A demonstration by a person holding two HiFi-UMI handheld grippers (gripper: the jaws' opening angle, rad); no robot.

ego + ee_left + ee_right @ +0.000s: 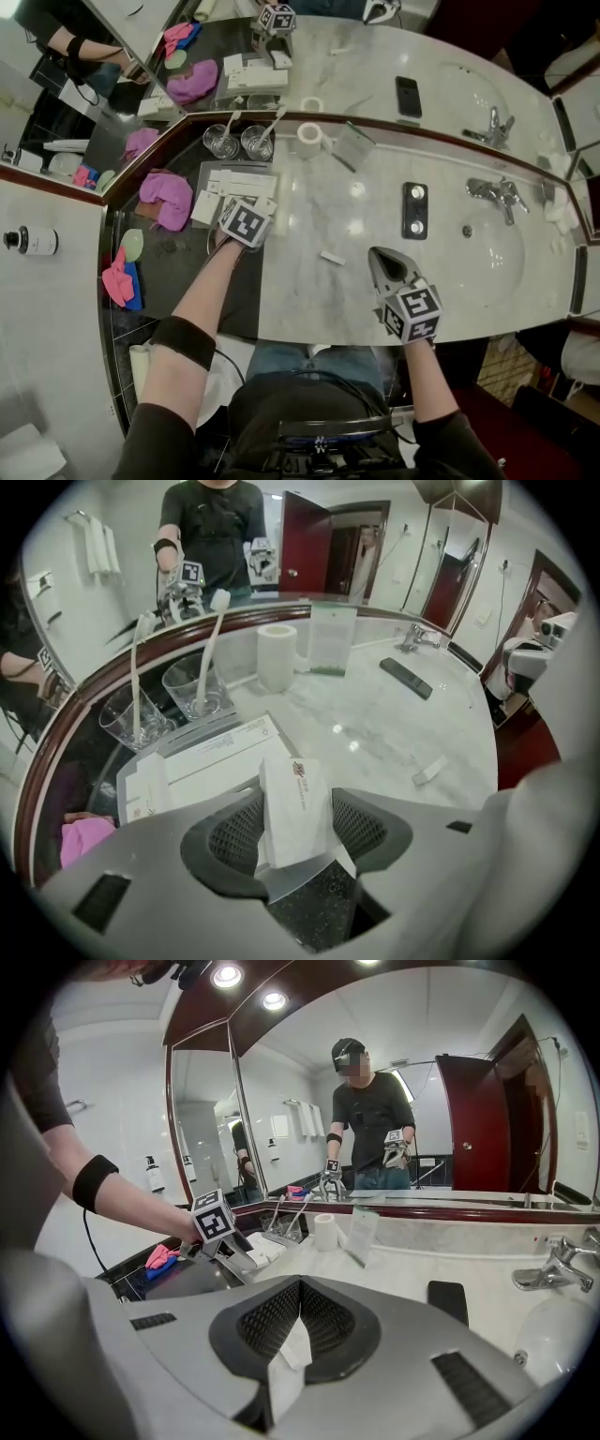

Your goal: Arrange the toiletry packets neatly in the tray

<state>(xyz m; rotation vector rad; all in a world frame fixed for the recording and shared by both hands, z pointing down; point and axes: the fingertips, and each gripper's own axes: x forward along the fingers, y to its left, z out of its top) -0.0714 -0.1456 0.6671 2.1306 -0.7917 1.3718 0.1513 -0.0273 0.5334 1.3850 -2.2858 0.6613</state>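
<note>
Over the near right corner of the grey tray (234, 165), at the far left of the marble desk (356, 291): left gripper (242, 217), pointing steeply down. Clenched between its jaws, a white packet (295, 808), upright and slightly tilted, red print near its top, both mesh pads pressed against its sides. Just beyond it, inside the tray, several flat packets (230, 183) lying side by side, one hanging over the tray's left edge.

At the near edge of the desk, well to the right of the tray: right gripper (378, 255), aimed toward the far side. Jaws closed tight on a thin white packet (286, 1372), pinched at its upper end, the rest hanging below the pads.

Between the two grippers, alone on the marble, one loose packet (332, 257).

Beyond the tray, two glasses (241, 142) with toothbrushes standing in them, then a paper roll (309, 134) to their right. Left of the tray, on the dark surface, a pink cloth (167, 197). Farther right, a black device (414, 209) lying flat beside the basin (497, 253).
</note>
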